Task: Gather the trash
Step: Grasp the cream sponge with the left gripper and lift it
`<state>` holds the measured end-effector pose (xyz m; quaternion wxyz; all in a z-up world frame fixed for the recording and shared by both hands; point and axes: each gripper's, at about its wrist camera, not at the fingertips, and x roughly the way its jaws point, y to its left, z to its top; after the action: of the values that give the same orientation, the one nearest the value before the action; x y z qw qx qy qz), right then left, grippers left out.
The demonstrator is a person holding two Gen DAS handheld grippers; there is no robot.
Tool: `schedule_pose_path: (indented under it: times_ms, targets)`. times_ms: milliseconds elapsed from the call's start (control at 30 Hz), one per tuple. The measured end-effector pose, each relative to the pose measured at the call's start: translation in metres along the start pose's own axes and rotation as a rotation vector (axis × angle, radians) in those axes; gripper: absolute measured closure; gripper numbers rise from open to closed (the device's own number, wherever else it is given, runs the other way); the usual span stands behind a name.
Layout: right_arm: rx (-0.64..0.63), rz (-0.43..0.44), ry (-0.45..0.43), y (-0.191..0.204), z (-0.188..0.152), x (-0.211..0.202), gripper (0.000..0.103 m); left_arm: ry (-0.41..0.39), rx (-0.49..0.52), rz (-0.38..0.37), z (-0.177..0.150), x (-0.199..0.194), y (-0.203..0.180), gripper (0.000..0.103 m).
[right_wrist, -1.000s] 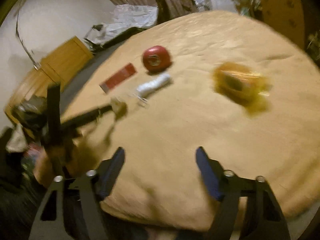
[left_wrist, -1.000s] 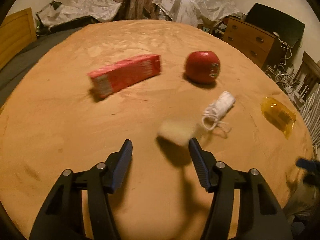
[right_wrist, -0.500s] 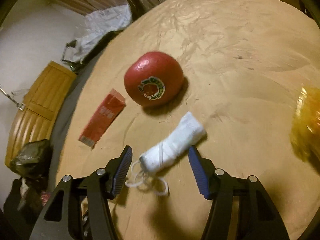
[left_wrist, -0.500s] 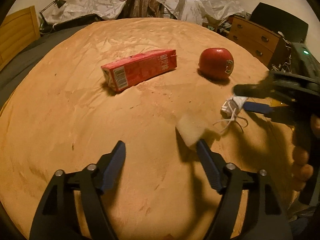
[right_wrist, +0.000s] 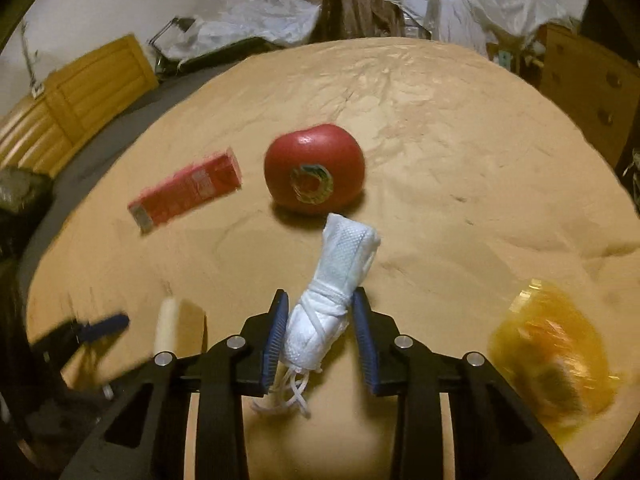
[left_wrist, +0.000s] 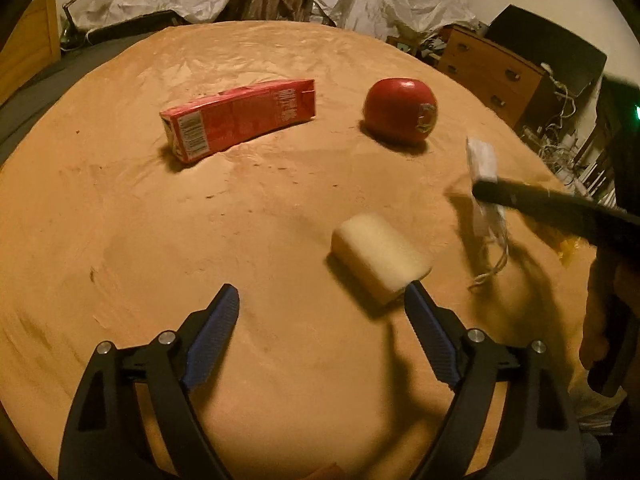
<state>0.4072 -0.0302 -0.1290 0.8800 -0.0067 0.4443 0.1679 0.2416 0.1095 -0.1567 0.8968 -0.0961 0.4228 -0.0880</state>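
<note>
A rolled white face mask (right_wrist: 336,280) with loose strings stands between the fingers of my right gripper (right_wrist: 320,320), which is shut on it; it also shows in the left wrist view (left_wrist: 482,160). My left gripper (left_wrist: 320,304) is open and empty, low over the tan cloth. A pale yellow sponge (left_wrist: 380,258) lies just ahead of its right finger. A red carton (left_wrist: 240,118) lies on its side at the back left. A red apple (left_wrist: 400,110) sits at the back right. A crumpled yellow wrapper (right_wrist: 556,348) lies right of my right gripper.
The round table (left_wrist: 120,220) is covered by a tan cloth. A wooden dresser (left_wrist: 492,72) stands at the far right. Silver plastic sheets (left_wrist: 380,0) and curtains are behind the table. A wooden cabinet (right_wrist: 76,100) stands at the left.
My right gripper has closed on the white mask and tilted it up. My left gripper has moved closer to the sponge.
</note>
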Motion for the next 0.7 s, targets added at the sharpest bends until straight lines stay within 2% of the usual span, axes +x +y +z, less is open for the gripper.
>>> schedule_pose_path:
  times_ms: [100, 167, 300, 333, 400, 533, 633, 700]
  targets:
    - [-0.058, -0.023, 0.076, -0.005, -0.011, 0.000, 0.068, -0.010, -0.049, -0.042, -0.003, -0.003, -0.005, 0.022]
    - [-0.063, -0.013, 0.116, -0.010, -0.022, 0.003, 0.067, -0.023, -0.077, -0.037, -0.006, -0.003, -0.012, 0.018]
    - [-0.028, -0.003, 0.110, -0.013, -0.029, 0.010, 0.066, -0.022, -0.133, 0.077, 0.002, 0.013, -0.019, 0.019]
    - [-0.028, -0.006, 0.108, -0.012, -0.029, 0.011, 0.066, -0.026, -0.140, 0.086, 0.006, 0.015, -0.020, 0.029]
    - [-0.034, -0.015, 0.101, -0.010, -0.030, 0.014, 0.066, -0.019, -0.130, 0.100, 0.013, 0.021, -0.026, 0.039]
    - [-0.050, -0.023, 0.091, -0.006, -0.033, 0.013, 0.069, -0.013, -0.081, 0.108, 0.017, 0.025, -0.044, 0.065]
    - [-0.068, -0.023, 0.068, 0.000, -0.037, 0.007, 0.072, -0.019, -0.065, 0.105, 0.013, 0.026, -0.045, 0.066]
    - [-0.072, -0.017, 0.056, 0.002, -0.042, 0.002, 0.072, -0.005, -0.102, 0.053, 0.009, 0.026, -0.035, 0.065]
